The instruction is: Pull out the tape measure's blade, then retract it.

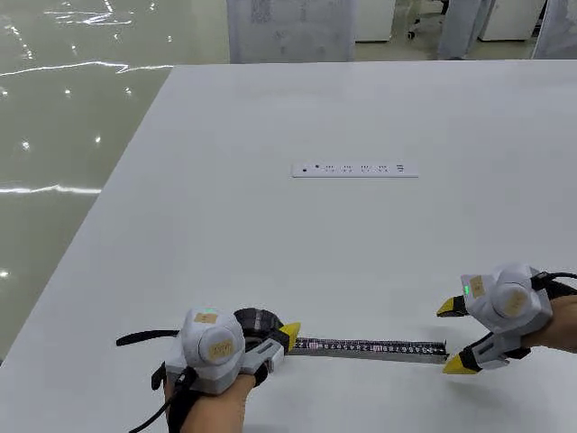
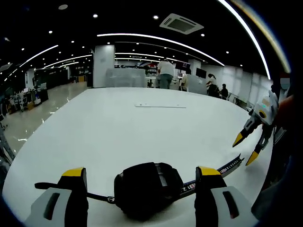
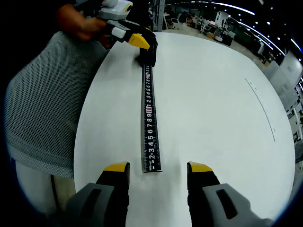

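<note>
Nearest the person, the left gripper [image 2: 139, 171] rests low on the white surface [image 1: 270, 244], close to its near edge; its fingers [image 2: 73, 173] stand apart, with the black case [image 2: 149, 187] of the tape measure lying between them and a strip of bare surface showing on the left side of the case, so they are not clamped on it. A dark strap [image 2: 71, 189] trails from the case past the left finger toward the surface's left side. The blade [image 3: 150, 118] is pulled out and lies flat, running from the case in a straight line to the right along the near edge; its numbered face is up. Its free end lies just ahead of the right gripper [image 3: 158, 167], in line with the gap between yellow-tipped fingers [image 3: 117, 167] that are spread wide and touch nothing; in the head view this gripper sits near the right border of the picture. The person's grey mesh clothing [image 3: 42, 104] shows close against the near edge in the right gripper view.

Beyond the tape, the surface is a broad stretch of plain white; a white power strip [image 1: 354, 169] lies flat about midway across, well apart from the blade and both grippers. The left edge runs diagonally away, with glossy floor [image 1: 63, 117] below it; the far edge lies straight across the top of the head view. Past that edge, the left gripper view shows a few people [image 2: 165, 73] standing in a large lit room.
</note>
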Action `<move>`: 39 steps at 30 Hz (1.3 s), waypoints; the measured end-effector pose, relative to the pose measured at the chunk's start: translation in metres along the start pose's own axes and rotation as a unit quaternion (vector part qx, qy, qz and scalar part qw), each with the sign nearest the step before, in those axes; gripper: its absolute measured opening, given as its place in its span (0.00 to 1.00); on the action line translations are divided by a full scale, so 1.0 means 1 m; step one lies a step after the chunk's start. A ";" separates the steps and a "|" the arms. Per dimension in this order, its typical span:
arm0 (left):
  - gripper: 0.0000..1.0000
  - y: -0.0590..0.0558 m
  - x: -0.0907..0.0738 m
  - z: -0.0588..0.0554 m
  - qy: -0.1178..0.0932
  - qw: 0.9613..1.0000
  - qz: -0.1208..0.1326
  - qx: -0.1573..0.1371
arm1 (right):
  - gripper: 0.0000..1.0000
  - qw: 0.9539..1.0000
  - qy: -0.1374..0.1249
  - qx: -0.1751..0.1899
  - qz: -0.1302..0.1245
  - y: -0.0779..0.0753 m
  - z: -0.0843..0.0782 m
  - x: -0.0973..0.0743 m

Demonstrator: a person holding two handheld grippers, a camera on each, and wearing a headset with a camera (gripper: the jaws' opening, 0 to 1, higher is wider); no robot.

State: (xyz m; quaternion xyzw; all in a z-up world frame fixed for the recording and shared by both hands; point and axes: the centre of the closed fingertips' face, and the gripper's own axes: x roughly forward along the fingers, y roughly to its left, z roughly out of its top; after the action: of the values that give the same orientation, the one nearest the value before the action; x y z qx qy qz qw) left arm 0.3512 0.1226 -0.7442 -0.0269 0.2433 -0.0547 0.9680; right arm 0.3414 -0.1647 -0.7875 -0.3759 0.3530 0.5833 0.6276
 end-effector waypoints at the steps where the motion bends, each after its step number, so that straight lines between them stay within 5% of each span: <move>1: 0.91 0.000 0.000 0.000 0.000 1.000 0.000 0.000 | 0.44 1.000 0.001 0.002 0.002 0.001 0.000 0.001; 20: 0.81 -0.003 0.004 -0.004 0.003 1.000 -0.012 -0.002 | 0.15 1.000 0.017 0.010 0.023 0.007 -0.007 0.010; 39: 0.72 -0.007 0.011 -0.016 0.021 0.999 -0.017 -0.016 | 0.12 0.999 0.025 0.014 0.025 0.009 -0.008 0.014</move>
State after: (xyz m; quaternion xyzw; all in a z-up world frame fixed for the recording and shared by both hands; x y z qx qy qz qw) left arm 0.3529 0.1139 -0.7625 -0.0455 0.2643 -0.0681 0.9610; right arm 0.3335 -0.1651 -0.8047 -0.3727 0.3857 0.5840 0.6093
